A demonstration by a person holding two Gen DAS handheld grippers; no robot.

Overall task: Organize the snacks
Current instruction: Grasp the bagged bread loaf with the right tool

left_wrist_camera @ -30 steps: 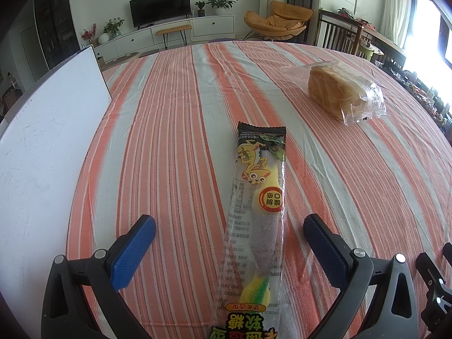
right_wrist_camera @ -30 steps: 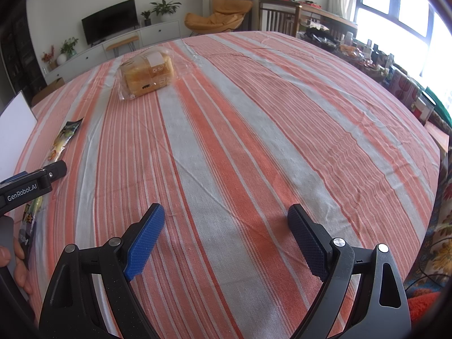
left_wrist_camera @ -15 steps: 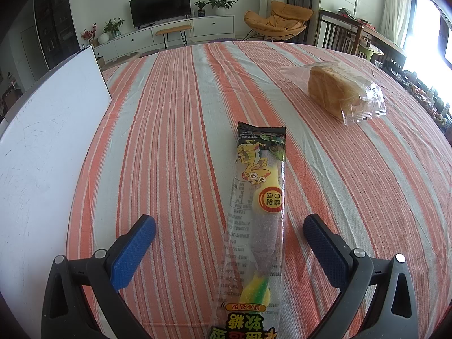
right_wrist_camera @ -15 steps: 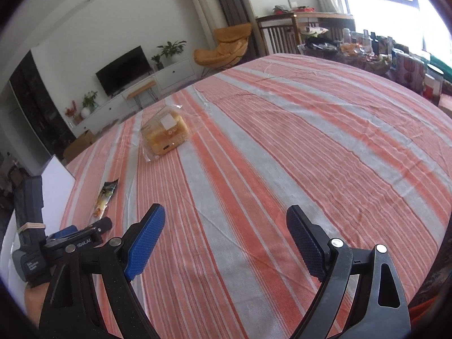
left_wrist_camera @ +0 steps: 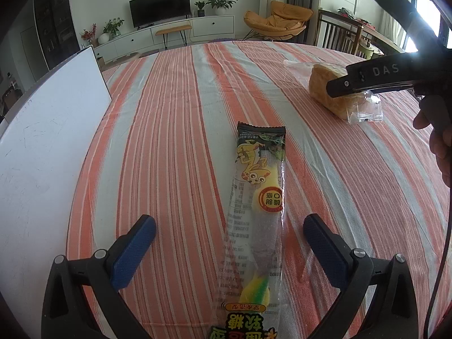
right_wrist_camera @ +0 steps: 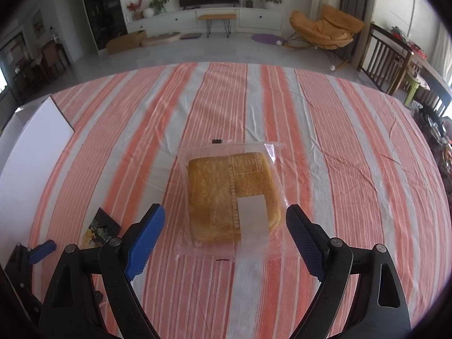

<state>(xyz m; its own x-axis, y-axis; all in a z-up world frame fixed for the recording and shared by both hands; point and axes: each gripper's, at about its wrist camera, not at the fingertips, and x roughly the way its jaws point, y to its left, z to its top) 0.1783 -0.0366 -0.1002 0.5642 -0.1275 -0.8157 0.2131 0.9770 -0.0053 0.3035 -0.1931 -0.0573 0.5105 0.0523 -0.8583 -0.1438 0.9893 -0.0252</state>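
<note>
A long candy packet (left_wrist_camera: 255, 220) with a yellow cartoon print lies lengthwise on the striped tablecloth (left_wrist_camera: 169, 130), between the fingers of my left gripper (left_wrist_camera: 228, 234), which stands open around its near half. A bagged bread loaf (right_wrist_camera: 233, 190) in clear wrap lies further right. My right gripper (right_wrist_camera: 224, 227) hovers open just in front of the loaf, fingers on either side of its near end. In the left wrist view the right gripper's body covers part of the bread loaf (left_wrist_camera: 336, 96). The candy packet's dark end (right_wrist_camera: 100, 227) shows at lower left in the right wrist view.
A white board (left_wrist_camera: 42, 147) lies along the table's left side and appears as a white board (right_wrist_camera: 31, 152) in the right wrist view too. A person's hand (left_wrist_camera: 439, 141) holds the right gripper at the right edge. Chairs, a TV cabinet and an orange lounge chair stand beyond the table.
My right gripper swung left and forward from bare cloth to the bread loaf, which now sits between its fingers. The left gripper and candy packet have not moved.
</note>
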